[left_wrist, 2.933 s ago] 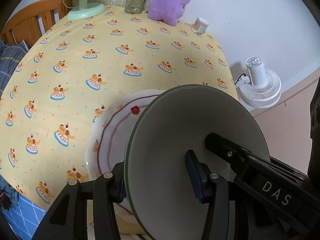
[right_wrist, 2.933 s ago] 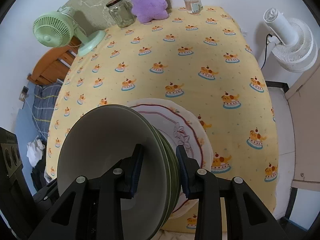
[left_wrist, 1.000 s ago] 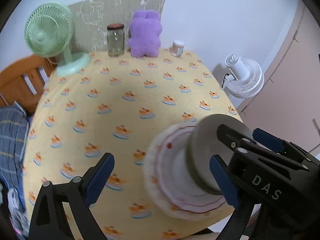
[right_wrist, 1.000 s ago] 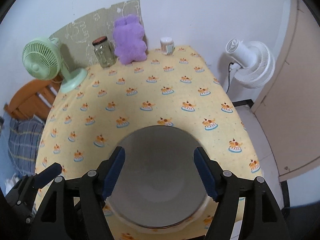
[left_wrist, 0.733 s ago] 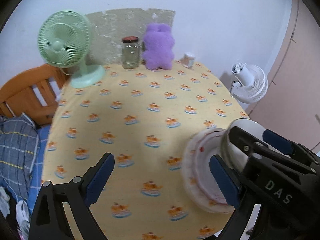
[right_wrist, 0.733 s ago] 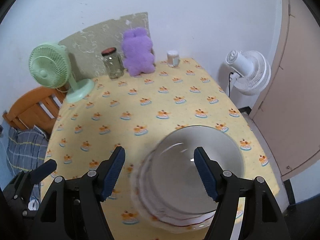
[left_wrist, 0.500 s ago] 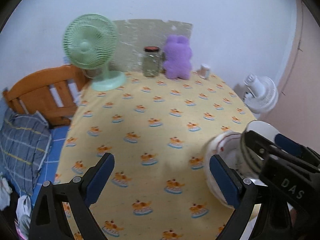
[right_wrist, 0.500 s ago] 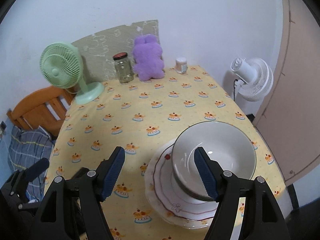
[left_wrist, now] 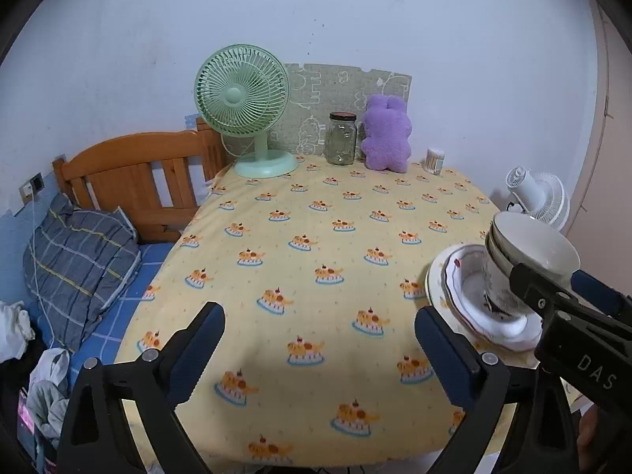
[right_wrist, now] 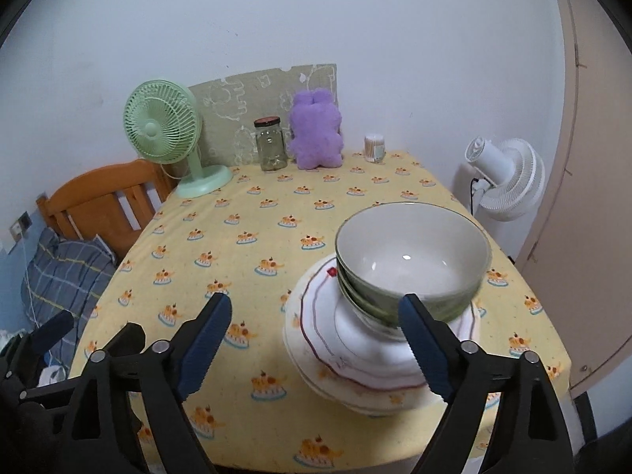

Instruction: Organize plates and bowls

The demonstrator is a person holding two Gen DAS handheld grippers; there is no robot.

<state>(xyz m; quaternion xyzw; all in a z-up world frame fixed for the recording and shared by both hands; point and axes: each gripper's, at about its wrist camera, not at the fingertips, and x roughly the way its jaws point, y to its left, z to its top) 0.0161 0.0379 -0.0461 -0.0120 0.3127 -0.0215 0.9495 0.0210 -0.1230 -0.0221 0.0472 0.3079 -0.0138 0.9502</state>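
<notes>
On the counter (right_wrist: 276,213), near its front right corner, nested bowls (right_wrist: 410,260) sit on stacked plates (right_wrist: 355,351), while the left tool (left_wrist: 318,335) and right tool (right_wrist: 314,322) hang released, grasping nothing.

Nested grey-green bowls (right_wrist: 412,264) sit upright on stacked white red-rimmed plates (right_wrist: 351,351) near the table's front right corner.

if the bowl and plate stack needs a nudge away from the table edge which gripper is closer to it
Right. The right gripper is open with the stacked bowls and plates near its right finger; the left gripper faces bare tablecloth.
</notes>
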